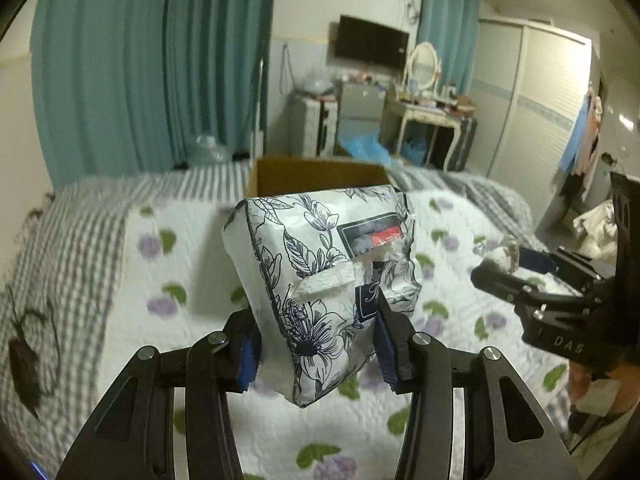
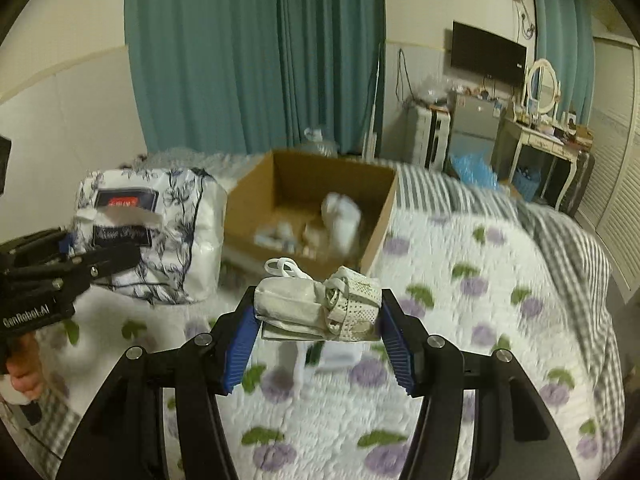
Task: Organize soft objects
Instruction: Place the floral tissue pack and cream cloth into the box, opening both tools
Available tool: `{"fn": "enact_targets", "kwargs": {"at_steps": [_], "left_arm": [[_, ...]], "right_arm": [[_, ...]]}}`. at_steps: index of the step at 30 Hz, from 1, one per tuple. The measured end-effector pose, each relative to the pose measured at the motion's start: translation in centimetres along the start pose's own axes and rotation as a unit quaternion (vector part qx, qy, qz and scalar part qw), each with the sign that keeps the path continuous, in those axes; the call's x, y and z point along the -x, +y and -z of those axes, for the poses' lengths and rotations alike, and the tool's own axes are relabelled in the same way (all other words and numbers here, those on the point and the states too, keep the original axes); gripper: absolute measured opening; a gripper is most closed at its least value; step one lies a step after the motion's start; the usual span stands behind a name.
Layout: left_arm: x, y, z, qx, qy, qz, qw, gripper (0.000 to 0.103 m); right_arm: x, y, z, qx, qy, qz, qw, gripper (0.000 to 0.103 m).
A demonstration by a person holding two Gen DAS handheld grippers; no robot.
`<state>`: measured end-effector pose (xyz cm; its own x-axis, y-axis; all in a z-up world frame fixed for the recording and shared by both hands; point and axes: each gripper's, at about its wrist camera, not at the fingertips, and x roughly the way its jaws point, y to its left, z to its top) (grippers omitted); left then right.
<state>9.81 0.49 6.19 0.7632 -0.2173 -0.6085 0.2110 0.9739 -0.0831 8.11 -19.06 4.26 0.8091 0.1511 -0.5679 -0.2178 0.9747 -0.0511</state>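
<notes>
Both tongs are loaded and lifted above the bed (image 2: 480, 320), a white quilt with purple flowers and green leaves. Open brown cardboard box (image 2: 312, 208) sits on it straight ahead, a few pale soft items already inside, blurred. Left tongs (image 1: 318, 344) are clamped on the lower part of a white floral-print plastic tissue pack (image 1: 324, 276), a tissue poking from its slot. Right tongs (image 2: 318, 332) pinch a small folded off-white cloth bundle with lace trim and a cord loop (image 2: 316, 304). Likely step: carry to box. Pack is bulky, so it probably goes in first, flat; bundle after, beside it. Release low inside the walls; keep the two tongs apart.
</notes>
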Motion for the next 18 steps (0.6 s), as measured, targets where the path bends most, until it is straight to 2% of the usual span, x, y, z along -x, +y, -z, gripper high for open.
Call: {"fn": "enact_targets", "kwargs": {"at_steps": [3,7,13,18], "left_arm": [[-0.4,0.0,-1.6,-0.008,-0.011,0.003,0.9999,0.046],[-2.9,0.4,-3.5,-0.011,-0.009,0.004,0.9999,0.046],[-8.7,1.9,-6.4,-0.007,0.007,-0.001,0.9999,0.046],[-14.4,3.0,-6.9,-0.018,0.03,-0.006,0.9994,0.046]], "right_arm": [[0.0,-0.4,-2.4,0.002,-0.015,-0.007,1.0,0.058],[-1.4,-1.0,-6.0,0.005,-0.028,-0.014,0.999,0.058],[-6.6,-1.8,-10.7,0.012,-0.031,-0.008,0.999,0.058],[-12.2,-3.1,-12.0,0.001,-0.021,-0.013,1.0,0.058]]}}
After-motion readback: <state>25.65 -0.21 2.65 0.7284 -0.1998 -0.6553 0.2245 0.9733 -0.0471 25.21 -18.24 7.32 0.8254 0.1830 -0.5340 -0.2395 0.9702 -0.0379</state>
